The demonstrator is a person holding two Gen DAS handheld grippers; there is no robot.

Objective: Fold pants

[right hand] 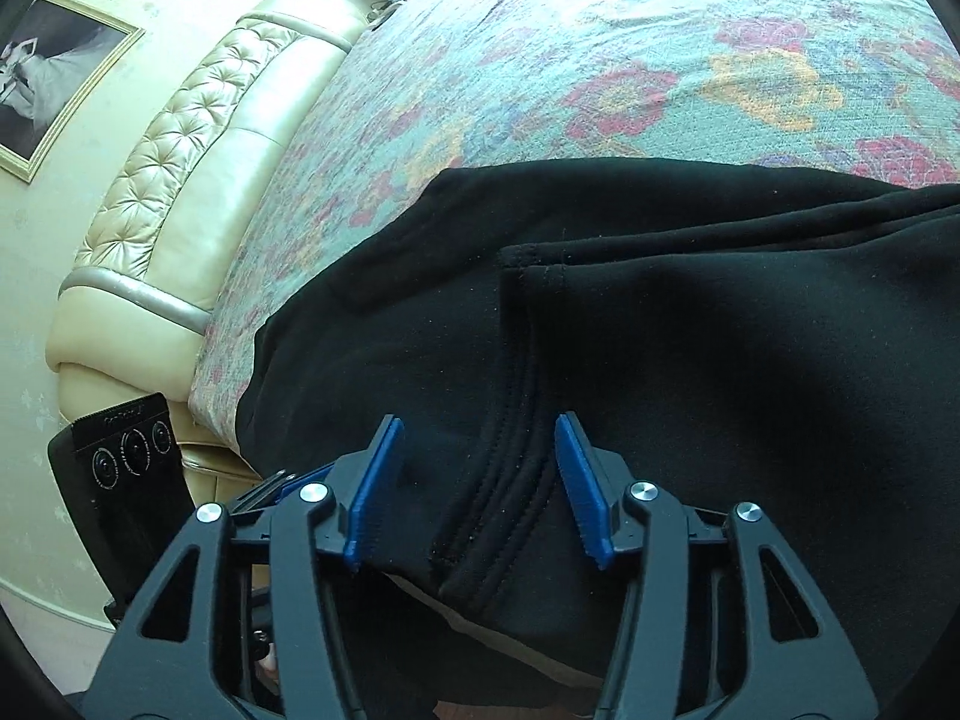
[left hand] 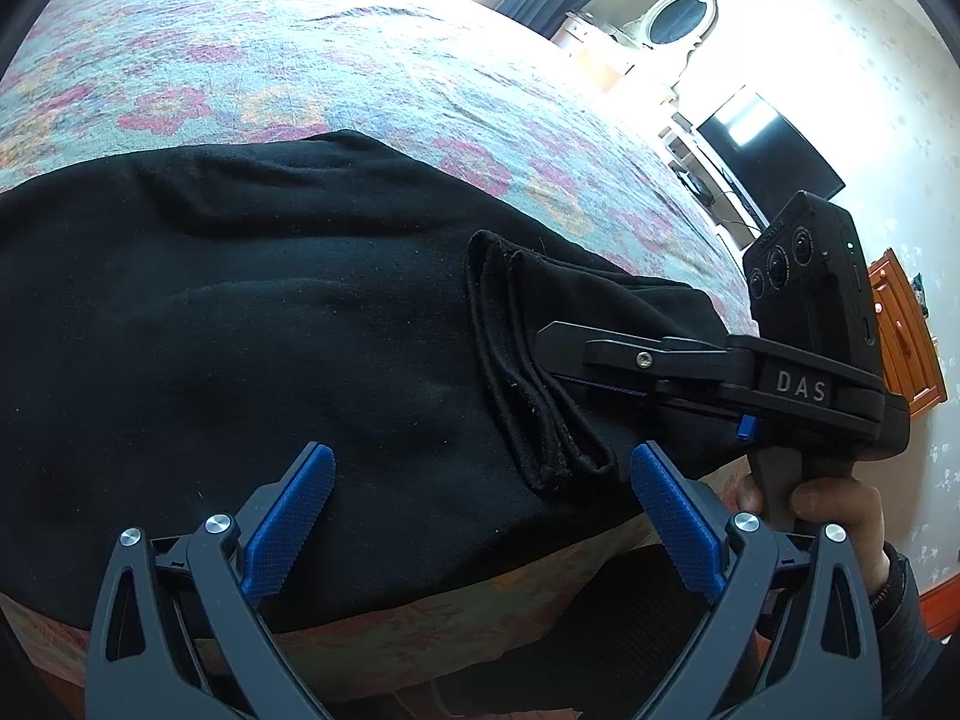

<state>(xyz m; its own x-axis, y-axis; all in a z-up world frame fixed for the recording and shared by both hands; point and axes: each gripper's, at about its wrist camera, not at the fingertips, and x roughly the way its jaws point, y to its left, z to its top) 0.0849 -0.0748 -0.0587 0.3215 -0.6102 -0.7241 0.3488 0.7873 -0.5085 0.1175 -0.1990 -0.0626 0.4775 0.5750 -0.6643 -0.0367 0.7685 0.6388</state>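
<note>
A flowered bedspread point(left hand: 288, 60) covers the bed, and the black pants point(left hand: 240, 330) lie spread across its near edge, partly folded, with the doubled leg cuffs point(left hand: 540, 396) laid on top of the wider cloth. A padded cream headboard point(right hand: 180, 180) stands at the far end of the bed.

The left gripper point(left hand: 483, 516) hovers just over the near edge of the pants, its blue fingers point(left hand: 294, 516) spread wide and holding nothing; the cuffs lie between them, apart from both pads.

The right gripper point(right hand: 480, 486) reaches in level from the side, fingers point(right hand: 579, 480) released and wide apart on either side of the stitched cuff band, gripping nothing. A hand point(left hand: 834, 510) grasps its handle from below.
</note>
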